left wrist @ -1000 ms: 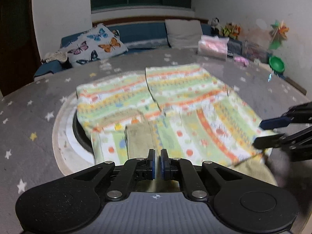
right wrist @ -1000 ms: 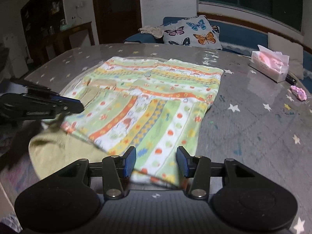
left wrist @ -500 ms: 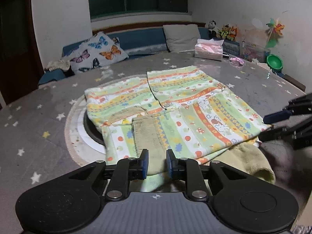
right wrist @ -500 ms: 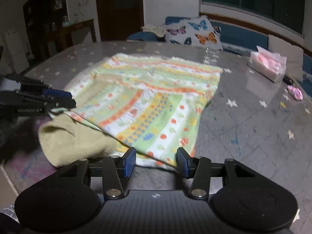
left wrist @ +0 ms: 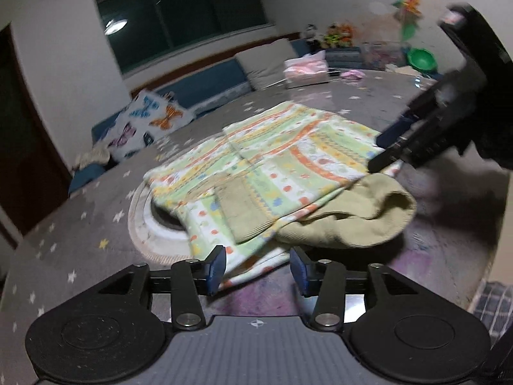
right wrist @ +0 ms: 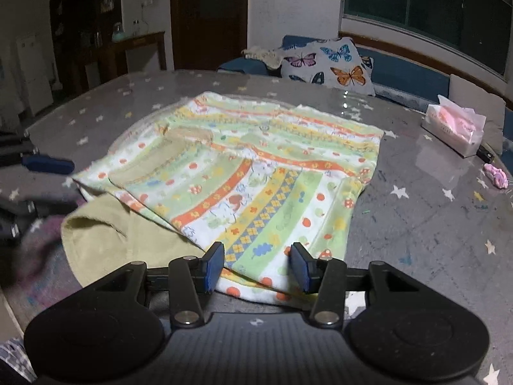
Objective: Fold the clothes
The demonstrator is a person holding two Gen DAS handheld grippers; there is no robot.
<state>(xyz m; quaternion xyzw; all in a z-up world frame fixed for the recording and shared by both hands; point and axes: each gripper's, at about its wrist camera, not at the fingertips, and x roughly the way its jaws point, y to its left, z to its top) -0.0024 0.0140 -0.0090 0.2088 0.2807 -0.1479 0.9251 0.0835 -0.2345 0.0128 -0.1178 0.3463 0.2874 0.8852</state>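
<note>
A striped, brightly patterned child's garment [left wrist: 282, 166] lies partly folded on the grey star-print table, its olive-green waistband [left wrist: 349, 221] bunched at the near edge. It also shows in the right wrist view [right wrist: 256, 173], with the waistband [right wrist: 109, 243] at lower left. My left gripper [left wrist: 258, 268] is open and empty, just short of the garment's near hem. My right gripper [right wrist: 258, 264] is open and empty over the hem at the other side. The right gripper also shows in the left wrist view [left wrist: 394, 150], above the cloth's right edge.
A tissue box [right wrist: 455, 128] and a pink scrap [right wrist: 496, 175] lie at the far right of the table [right wrist: 433, 224]. A butterfly cushion [right wrist: 330, 64] sits on the sofa behind. A round white ring [left wrist: 144, 224] shows under the garment. The table edge runs close by at lower right [left wrist: 487, 266].
My left gripper has opened, letting go of the cloth, and drawn back and tilted. The right gripper stays open and has risen a little over the hem.
</note>
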